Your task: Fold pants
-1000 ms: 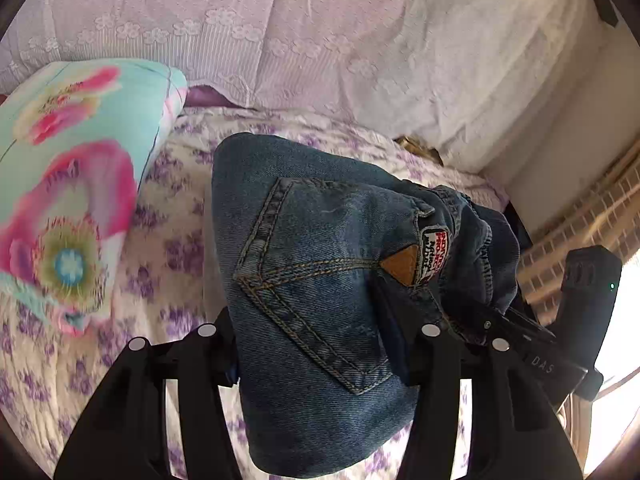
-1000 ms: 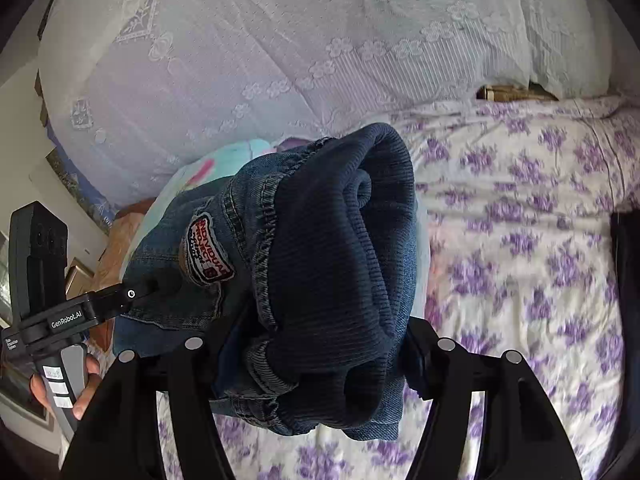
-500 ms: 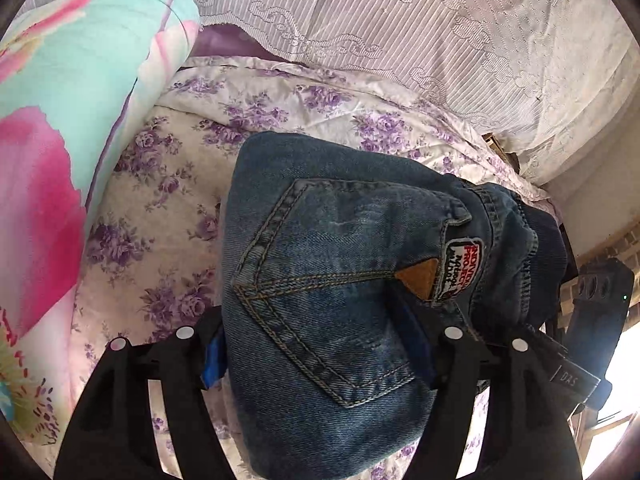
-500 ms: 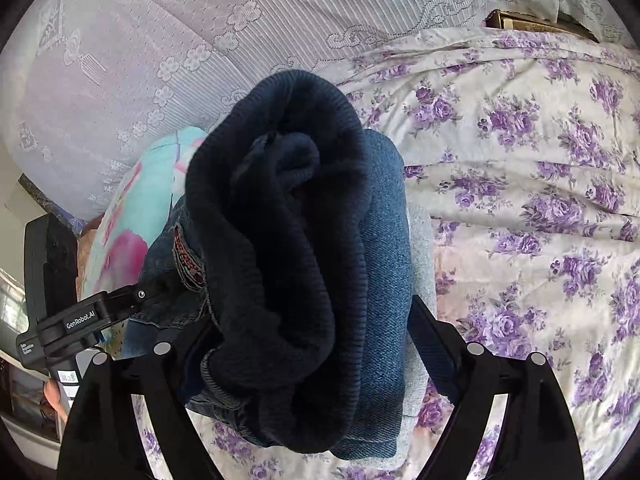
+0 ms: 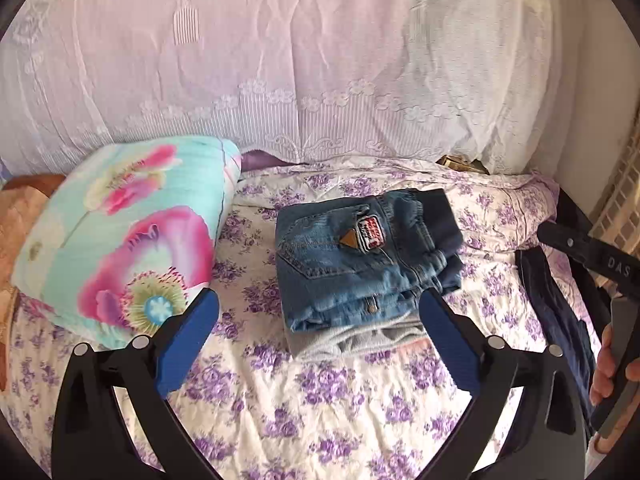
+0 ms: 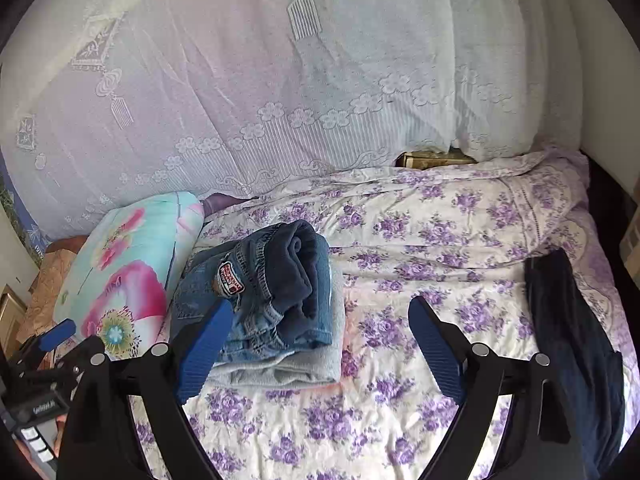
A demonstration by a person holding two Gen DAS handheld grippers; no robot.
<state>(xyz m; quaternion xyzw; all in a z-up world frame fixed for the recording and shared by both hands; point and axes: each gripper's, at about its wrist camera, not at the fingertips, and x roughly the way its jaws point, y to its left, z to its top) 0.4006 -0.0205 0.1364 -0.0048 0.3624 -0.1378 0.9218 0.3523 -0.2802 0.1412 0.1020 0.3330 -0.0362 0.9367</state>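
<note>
Folded jeans (image 5: 360, 256) lie atop a grey garment (image 6: 280, 372) just beside the floral pillow (image 5: 120, 248), both tongs (image 5: 316, 328) (image 6: 320, 340) opening and empty; only the right view shows the dark garment's (image 6: 568, 344) full length.

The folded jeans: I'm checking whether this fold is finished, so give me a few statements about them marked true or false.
1. The folded jeans lie on top of a folded grey garment. True.
2. The left gripper clamps the jeans. False: its blue fingers are opening, nothing between them.
3. A floral pillow lies beside the jeans. True.
4. The dark garment lies on the jeans. False: it lies apart, near the bed's edge.
</note>
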